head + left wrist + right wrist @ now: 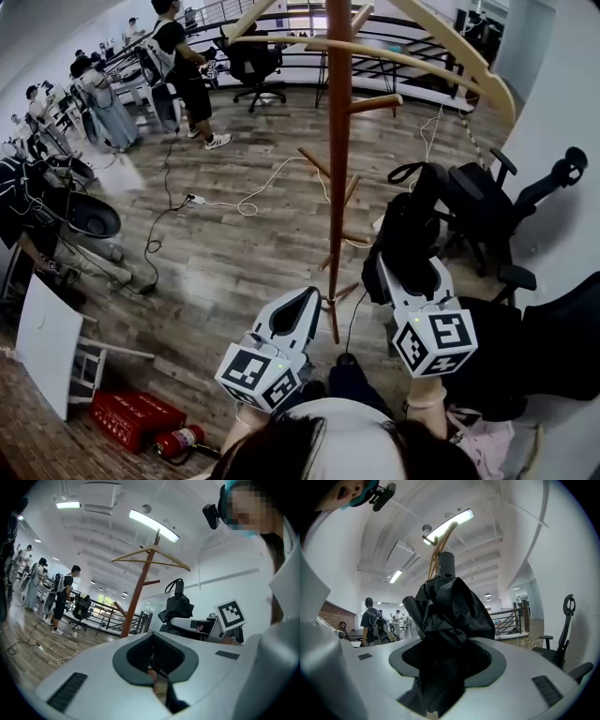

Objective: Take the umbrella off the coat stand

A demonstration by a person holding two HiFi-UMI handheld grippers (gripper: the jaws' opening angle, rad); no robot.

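Head view: right gripper (pixel 410 267) clamped on folded black umbrella (pixel 412 220), holding it upright just right of coat stand (pixel 338 159) pole, apart from it. Left gripper (pixel 298 317) sat lower, near stand base, jaws pressed together, empty. Office chairs (pixel 487 202) stood at right; fire extinguisher (pixel 180 439) lay on floor, lower left.

Left gripper view: jaws met, nothing between them. Umbrella showed clear of pole, strap loop on top.

Right gripper view: jaws pinched crumpled umbrella fabric. Handle end pointed up, stand arms behind it.
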